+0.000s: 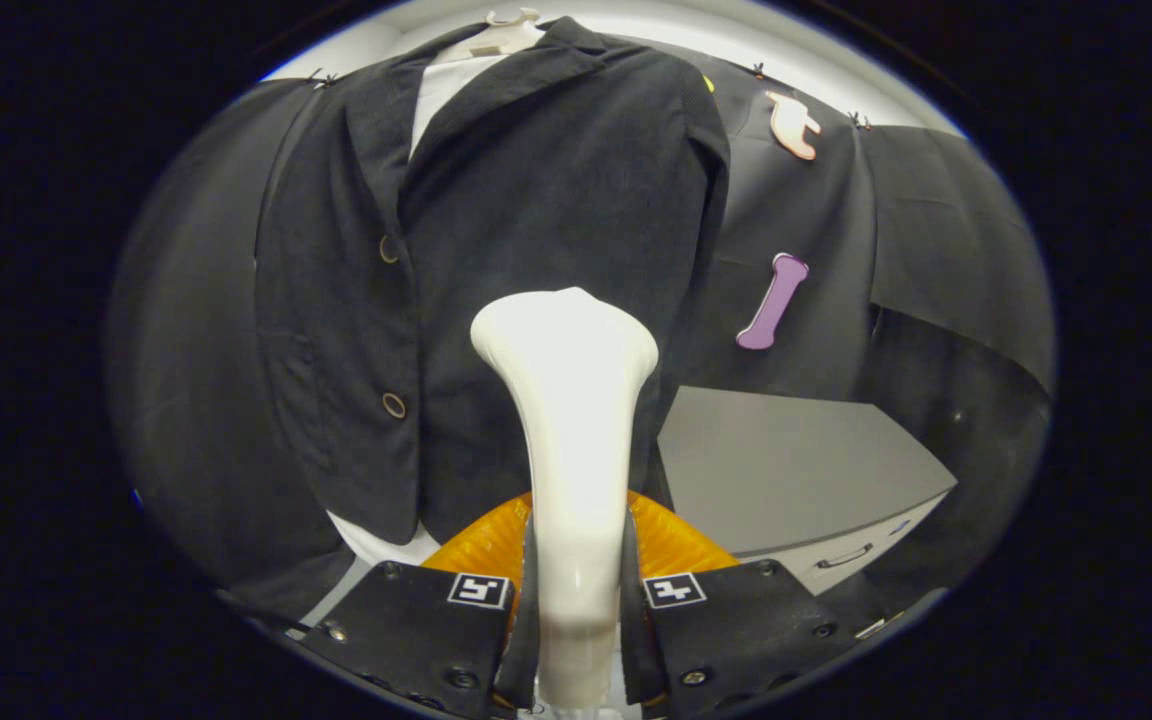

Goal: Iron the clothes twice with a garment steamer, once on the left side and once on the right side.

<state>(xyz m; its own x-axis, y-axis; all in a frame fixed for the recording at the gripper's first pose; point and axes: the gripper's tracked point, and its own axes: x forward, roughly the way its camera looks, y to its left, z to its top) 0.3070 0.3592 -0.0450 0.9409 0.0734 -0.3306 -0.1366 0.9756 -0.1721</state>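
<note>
A white garment steamer (568, 420) stands upright between my fingers, and my gripper (576, 600) is shut on its handle. Its wide head points at the right front panel of a black jacket (536, 200), close to the cloth at about mid-height. The jacket hangs on a pale hanger (502, 35) over a white shirt (441, 90), with two round buttons (394, 405) down its left panel. An orange ribbed part (671, 545) sits behind the steamer's handle, just above my fingers.
A grey cabinet (796, 470) with a drawer handle stands to the right of the jacket, below the booth's black cloth wall (936, 230). The white shirt hem shows under the jacket's lower left edge.
</note>
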